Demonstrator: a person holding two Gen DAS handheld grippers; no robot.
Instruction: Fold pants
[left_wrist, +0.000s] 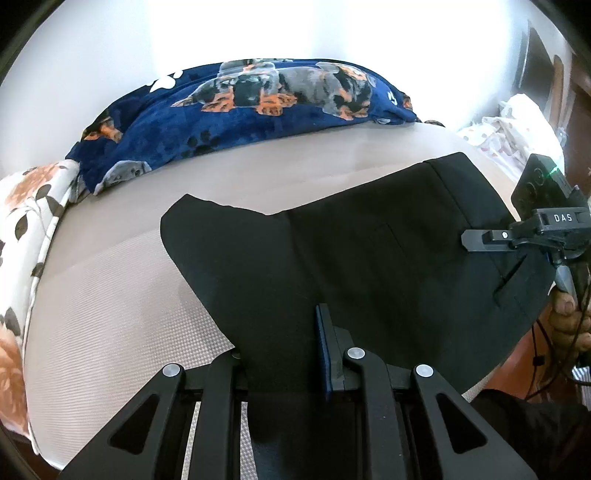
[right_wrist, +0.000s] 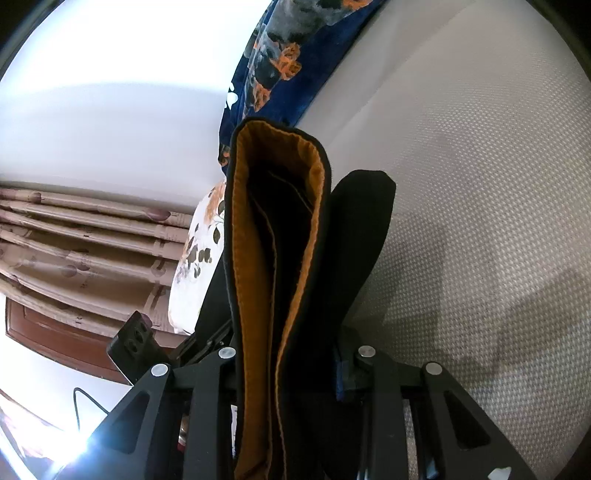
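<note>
Pale beige textured mattress (left_wrist: 110, 295) fills most of the room's near ground, and a white wall rises behind it. At the far left edge lies a white pillow with orange flowers and dark leaves (left_wrist: 26, 229). Beside it, along the back of the bed, a navy fleece blanket printed with dogs and paw marks (left_wrist: 229, 110) is bunched in a long heap. In front of that, the black trousers (left_wrist: 369, 258) lie spread across the mattress, with a slit pocket showing toward their right side. The left tongs (left_wrist: 284, 354) are clamped on the near edge of the cloth, which passes between the two fingers; only the blue-padded finger (left_wrist: 325, 354) shows plainly. Further right, the right tongs (left_wrist: 480, 238) reach in over the trousers, held by a hand (left_wrist: 569, 317) at the frame's edge. Seen from the right wrist, those tongs (right_wrist: 291, 358) are closed on a thick upright fold of the black trousers (right_wrist: 354, 236), whose orange-brown inner lining (right_wrist: 251, 258) faces out. A pale crumpled cloth (left_wrist: 517, 125) lies at the far right beside dark wooden furniture (left_wrist: 546, 70).
</note>
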